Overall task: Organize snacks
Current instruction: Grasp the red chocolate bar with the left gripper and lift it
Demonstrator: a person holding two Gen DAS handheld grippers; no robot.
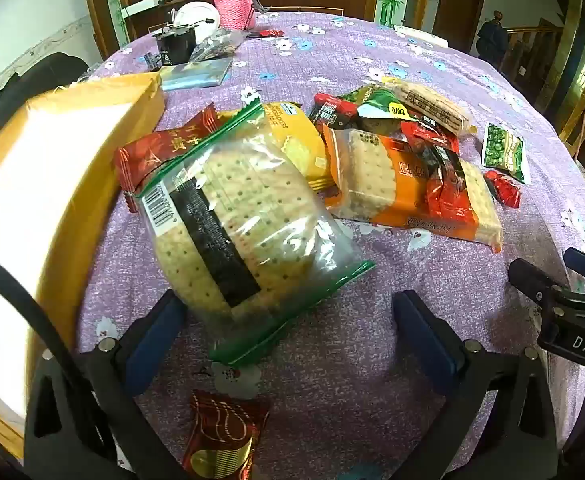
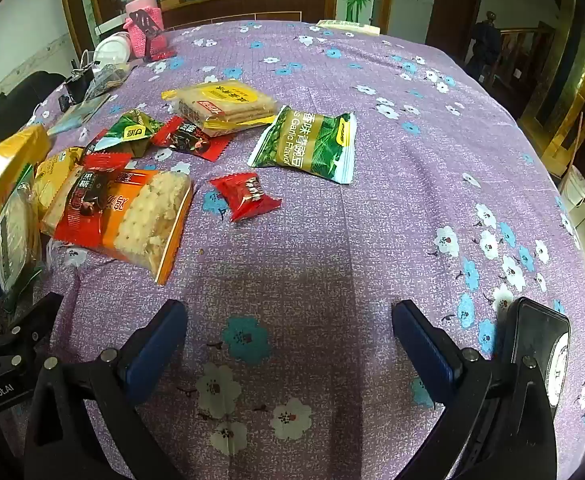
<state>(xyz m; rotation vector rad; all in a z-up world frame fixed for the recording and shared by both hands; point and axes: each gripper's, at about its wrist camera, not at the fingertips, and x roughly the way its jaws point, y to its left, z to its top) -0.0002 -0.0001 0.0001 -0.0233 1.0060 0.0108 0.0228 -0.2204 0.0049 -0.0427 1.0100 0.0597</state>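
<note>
Both claws are held wide apart above the bench point(image 2: 372, 240), left claw point(image 1: 288, 336) by a clear cracker bag point(image 1: 244, 232); right claw point(image 2: 288, 340) empty; snack packets point(image 2: 304, 144) are scattered beyond.

We see box point(image 1: 52, 168) left on worktop point(image 1: 372, 320) | cracker bag point(image 1: 236, 232) beside it | snack pile point(image 1: 392, 152) right, behind

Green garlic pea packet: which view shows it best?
The right wrist view: the green garlic pea packet lies flat, unobstructed, label readable. The left wrist view shows it small and distorted near the right edge.
</note>
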